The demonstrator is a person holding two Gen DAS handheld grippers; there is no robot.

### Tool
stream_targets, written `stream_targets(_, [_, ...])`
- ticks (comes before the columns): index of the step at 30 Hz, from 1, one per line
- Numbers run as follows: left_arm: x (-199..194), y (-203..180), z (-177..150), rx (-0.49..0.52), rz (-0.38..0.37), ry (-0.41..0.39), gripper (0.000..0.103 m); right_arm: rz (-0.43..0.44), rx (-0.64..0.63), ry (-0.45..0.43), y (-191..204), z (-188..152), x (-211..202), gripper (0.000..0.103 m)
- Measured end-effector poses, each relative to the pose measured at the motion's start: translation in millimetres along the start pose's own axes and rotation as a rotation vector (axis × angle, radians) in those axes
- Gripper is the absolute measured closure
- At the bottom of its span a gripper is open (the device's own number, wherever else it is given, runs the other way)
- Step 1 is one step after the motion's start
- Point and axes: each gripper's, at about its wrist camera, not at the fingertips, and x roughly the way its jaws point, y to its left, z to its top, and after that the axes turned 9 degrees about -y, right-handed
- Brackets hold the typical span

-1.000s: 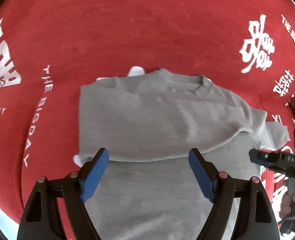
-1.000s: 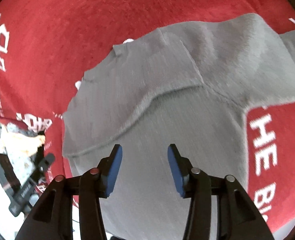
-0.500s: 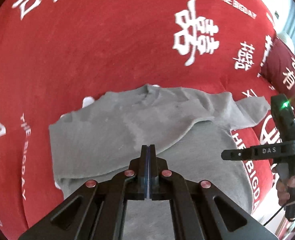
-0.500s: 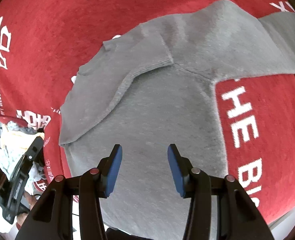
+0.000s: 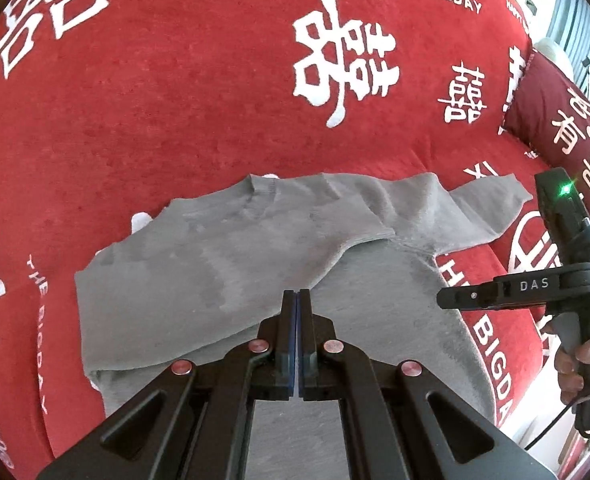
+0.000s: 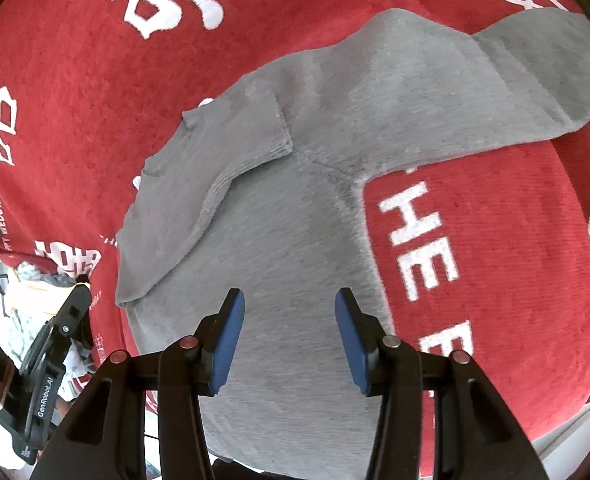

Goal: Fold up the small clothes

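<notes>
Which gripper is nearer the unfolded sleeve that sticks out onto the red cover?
Right. The right gripper hovers beside the sleeve; the left gripper is over the shirt's folded side.

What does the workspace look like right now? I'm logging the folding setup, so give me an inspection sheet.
Surface: red blanket with white characters and "THE BIGDAY" lettering.
Job's things: grey sweater lying flat, one sleeve folded across the body, the other sleeve spread out to the side.
Clutter: dark red cushion at the blanket's far edge.
Grippers: left claw shut, nothing between its pads, above the sweater; right claw open, empty, over the sweater's body.
Cables: thin black cable trailing below the hand holding the right gripper.
Surroundings: pale floor and blurred items at the left edge of the right wrist view; cannot tell what they are.
</notes>
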Motion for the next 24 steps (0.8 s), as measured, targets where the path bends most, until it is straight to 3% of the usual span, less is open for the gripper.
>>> stream_targets(6, [5, -25, 3, 0.097, 0.050, -0.024, 0.102, 0.006, 0.036, -0.018, -21, 3, -9, 0.052])
stream_targets(14, [3, -73, 10, 0.288, 0.088, -0.121, 0.102, 0.011, 0.073, -0.046, -48, 5, -21, 0.052])
stream_targets(21, [9, -94, 13, 0.328, 0.067, -0.130, 0.102, 0.010, 0.092, -0.063, -62, 9, -30, 0.052])
stream_targets(24, [18, -96, 15, 0.290, 0.038, -0.087, 0.102, 0.010, 0.097, -0.069, -68, 11, -33, 0.052])
